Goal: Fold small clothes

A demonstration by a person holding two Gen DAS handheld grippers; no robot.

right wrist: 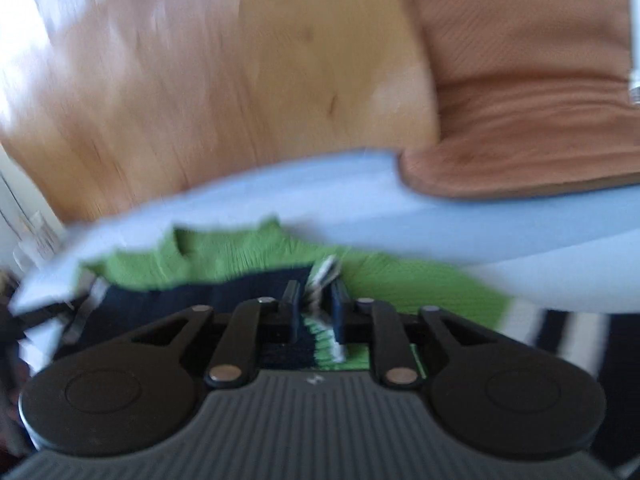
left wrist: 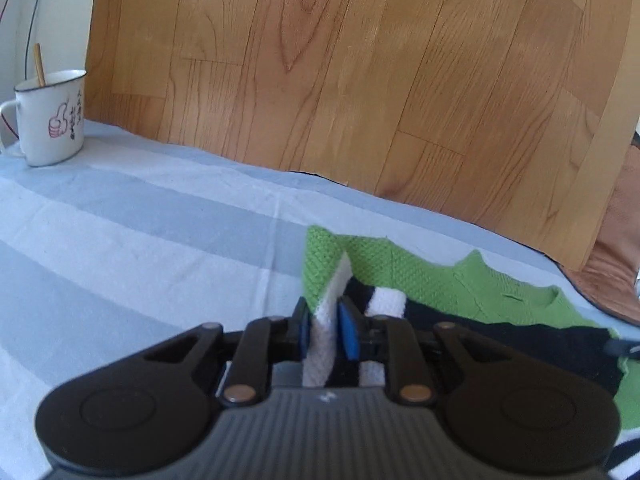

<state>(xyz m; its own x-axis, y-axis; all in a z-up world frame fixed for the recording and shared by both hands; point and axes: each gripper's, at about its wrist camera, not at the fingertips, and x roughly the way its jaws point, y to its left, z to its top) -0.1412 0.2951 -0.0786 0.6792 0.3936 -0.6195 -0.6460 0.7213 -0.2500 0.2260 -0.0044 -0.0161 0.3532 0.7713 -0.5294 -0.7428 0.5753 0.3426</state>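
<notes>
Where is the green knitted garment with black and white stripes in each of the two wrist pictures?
Left wrist: the garment lies lower right on the striped cloth; the left gripper pinches its white edge.
Right wrist: the garment spans the lower middle, blurred; a fold sits in the right gripper.
Shared landmark: the wood-grain board behind the cloth.

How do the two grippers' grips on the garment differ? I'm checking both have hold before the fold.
The left gripper pinches a raised white band of the knit garment; the right gripper has a bunched green, white and dark edge between its pads. The left wrist view is sharp, while the right wrist view is blurred. Both have narrow jaws with fabric between them.
</notes>
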